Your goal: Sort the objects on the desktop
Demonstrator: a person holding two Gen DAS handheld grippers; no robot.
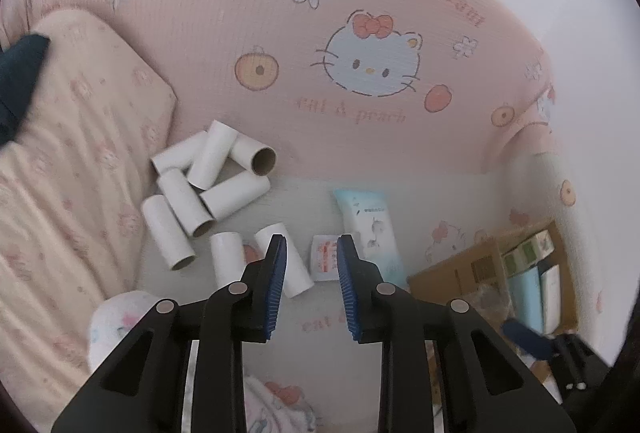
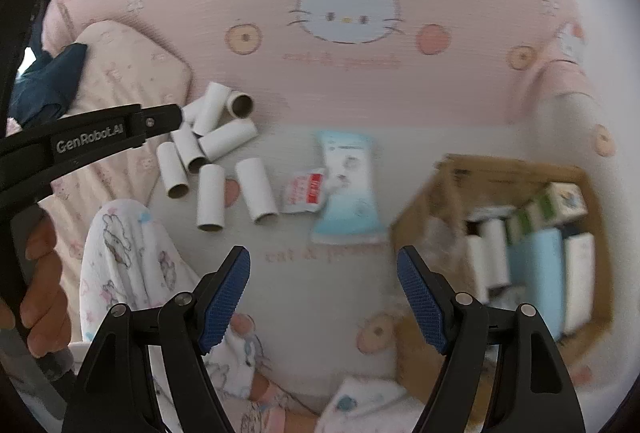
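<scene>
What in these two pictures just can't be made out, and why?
- Cardboard box contents, right wrist view: motion blur smears the labels.
- Same cardboard box, left wrist view: cut off near the lens edge, partly behind the left gripper.
- Print on the small red-and-white packet: too small.
- Print on the blue pack: too small and soft.

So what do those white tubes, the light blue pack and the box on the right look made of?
Tubes: cardboard, matte white outside, brown inside at the open ends. Light blue pack: probably soft plastic film, slightly glossy and crimped at the top. Box: plain brown corrugated cardboard by its look, though blurred.
</scene>
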